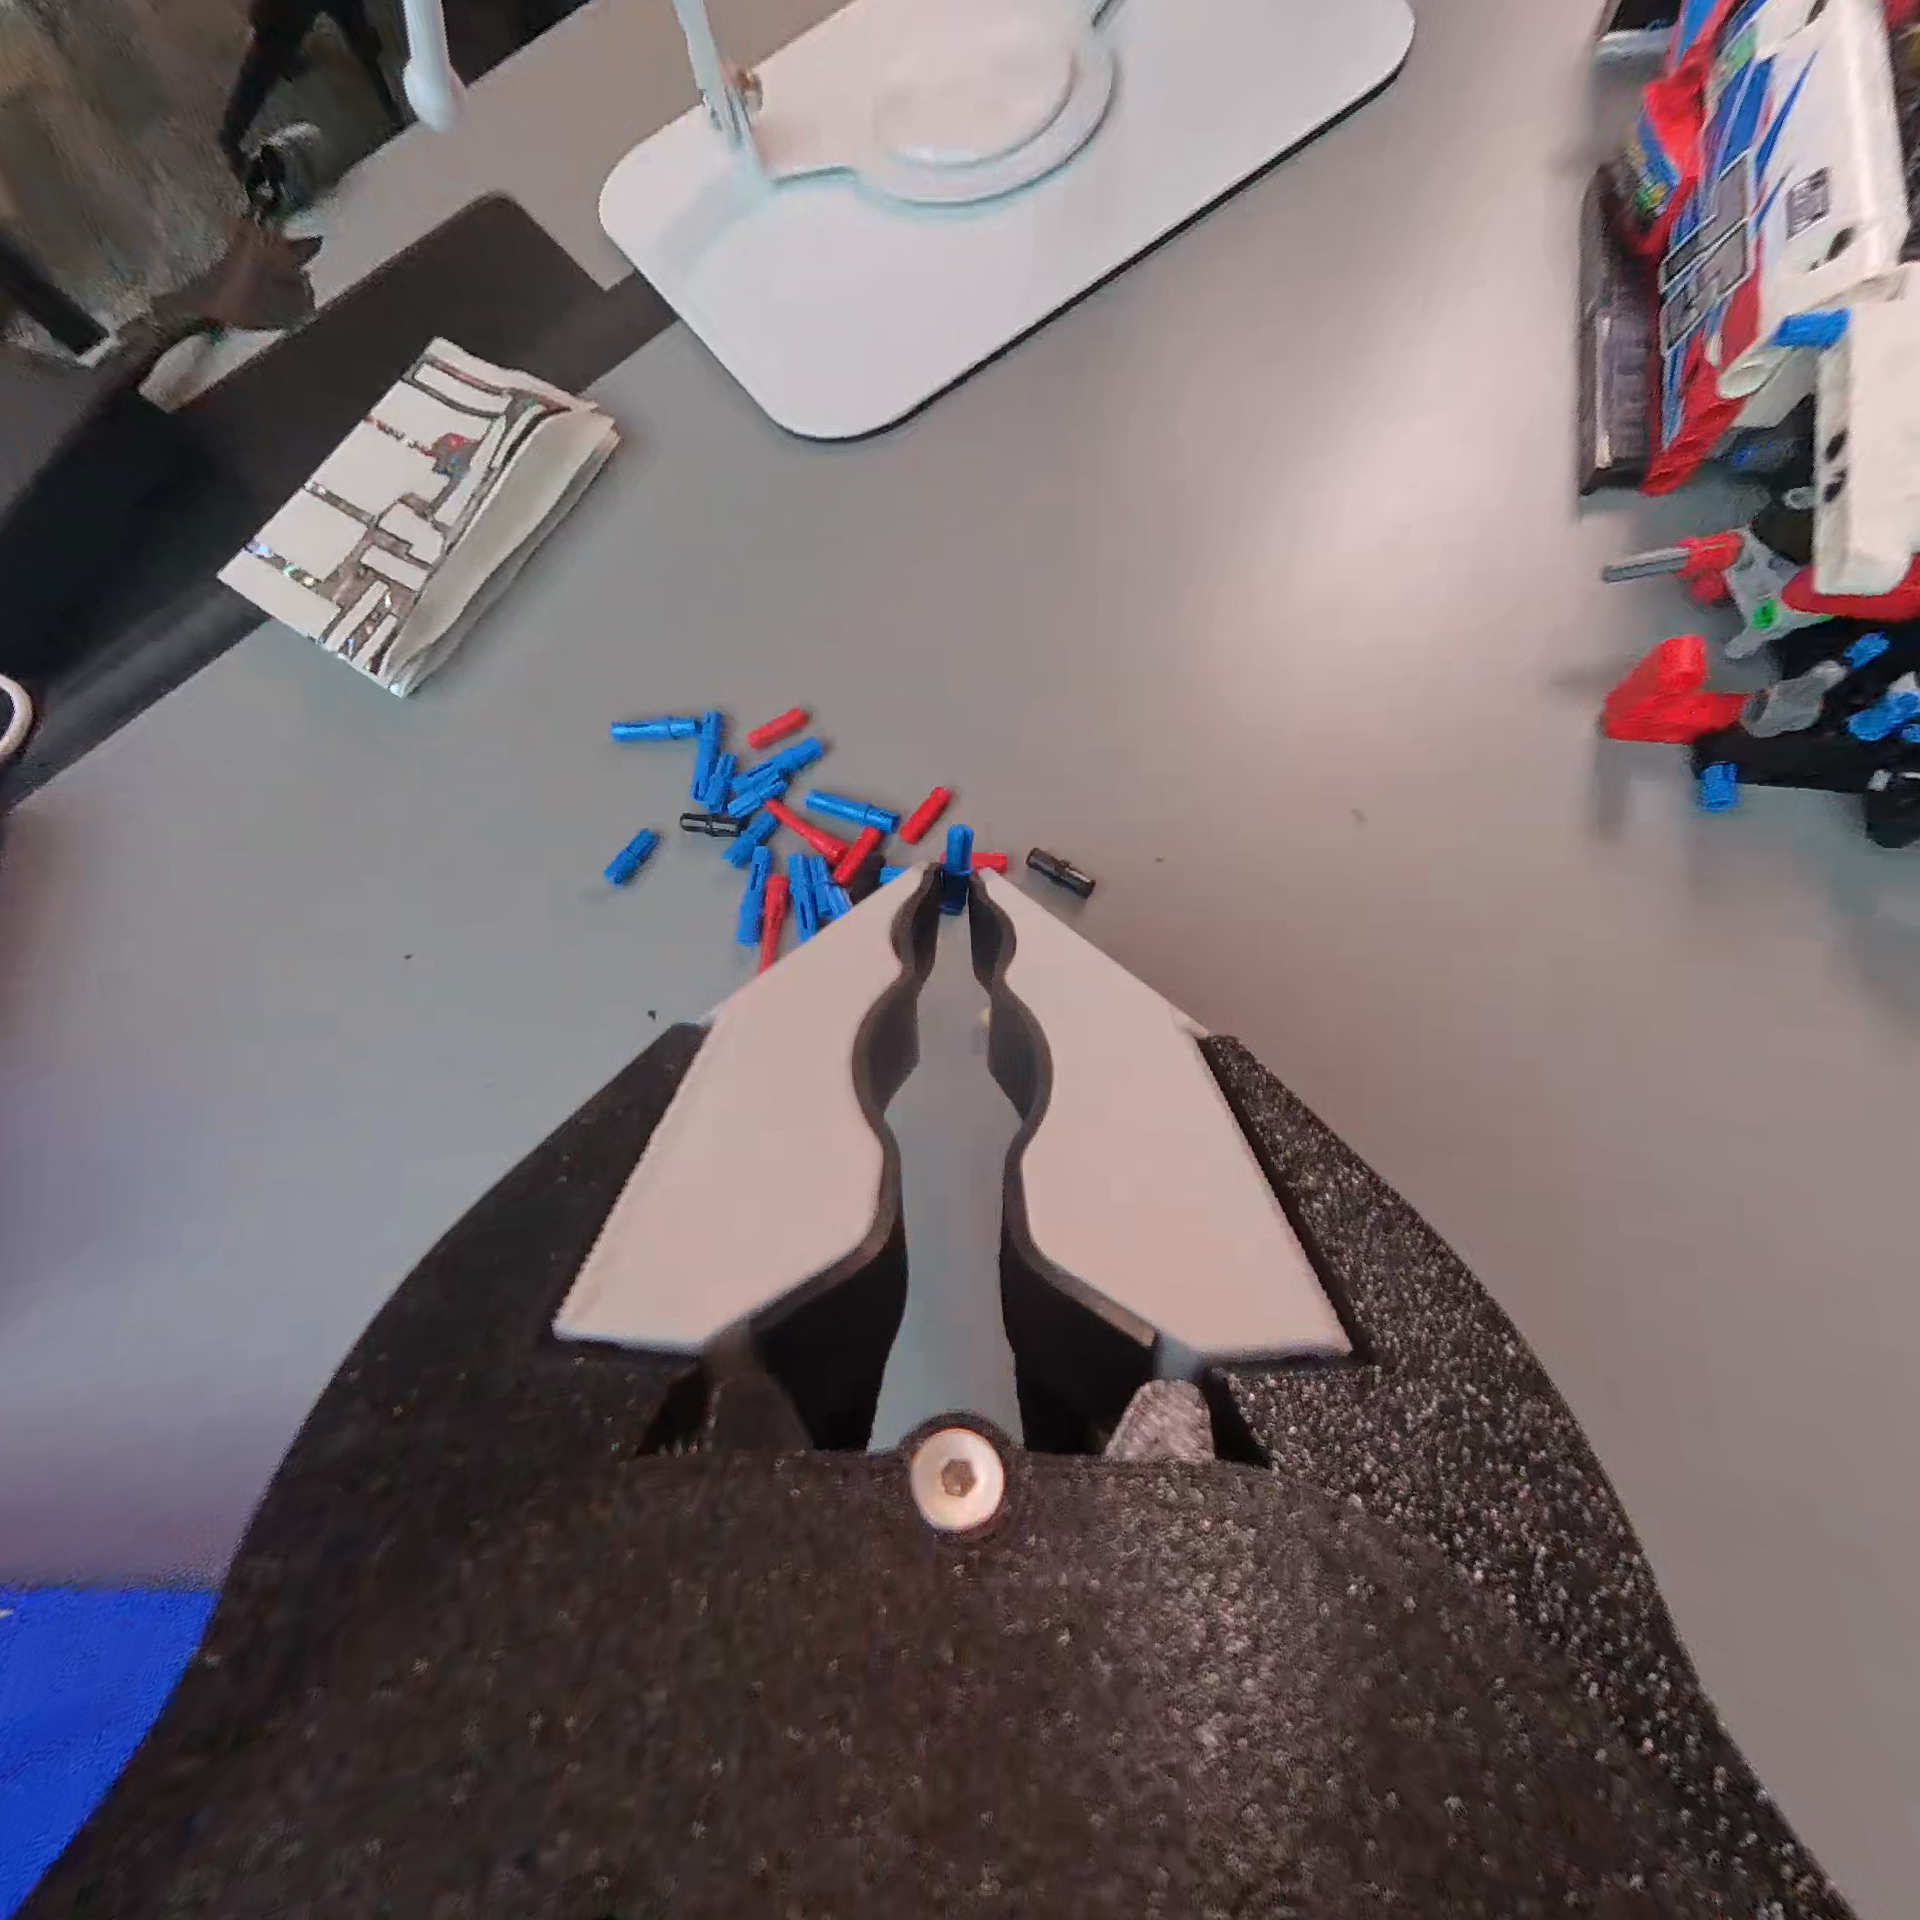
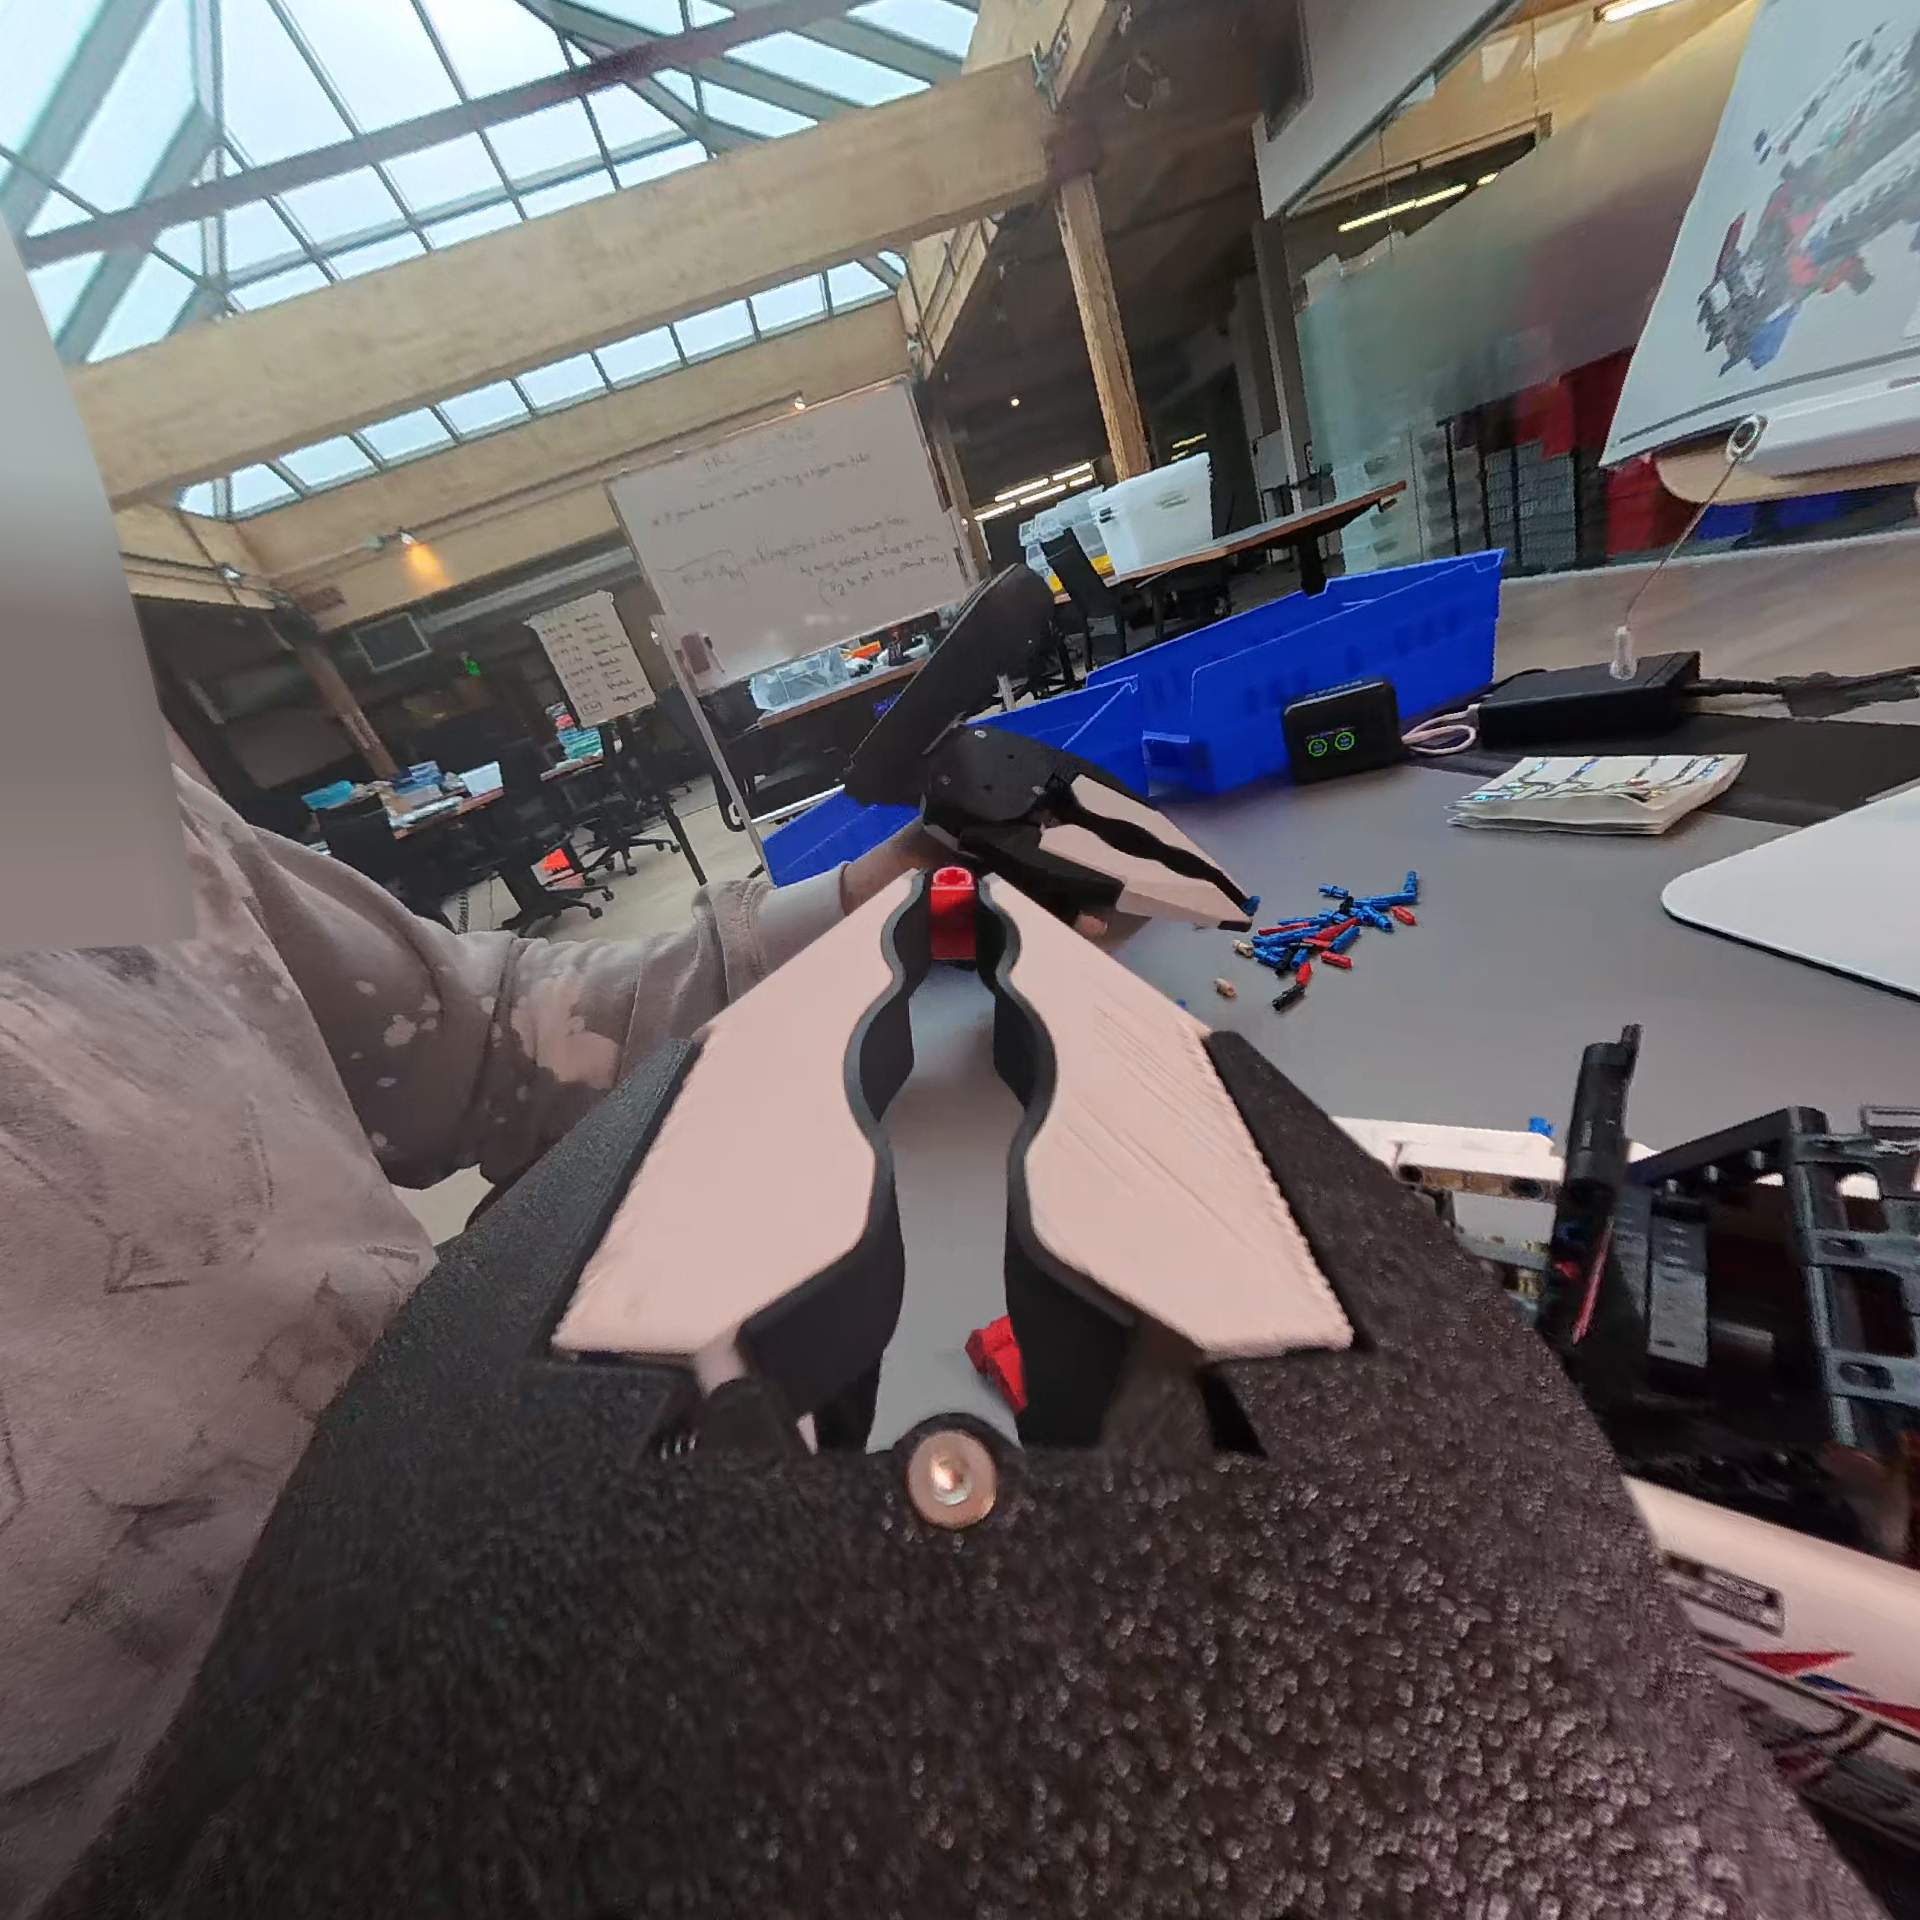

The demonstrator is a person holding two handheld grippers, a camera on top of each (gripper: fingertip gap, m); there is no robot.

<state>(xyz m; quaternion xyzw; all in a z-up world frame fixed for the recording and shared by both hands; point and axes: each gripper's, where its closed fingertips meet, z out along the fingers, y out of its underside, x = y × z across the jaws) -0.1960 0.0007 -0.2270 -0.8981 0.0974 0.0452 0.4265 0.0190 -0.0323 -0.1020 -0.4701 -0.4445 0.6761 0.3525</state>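
Left wrist view: claw (image 1: 954,883) grips blue pin (image 1: 957,850) (upright).

Two grippers (image 1: 954,883), one folded booklet (image 1: 421,514), one white stand base (image 1: 997,208).

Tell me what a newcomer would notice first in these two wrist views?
Probably the left gripper, shut on a blue pin at the near edge of a scatter of blue, red and black pins on the grey table. Next, the right gripper, raised off the table and shut on a red piece, with a partly built black, white and red model at its right.
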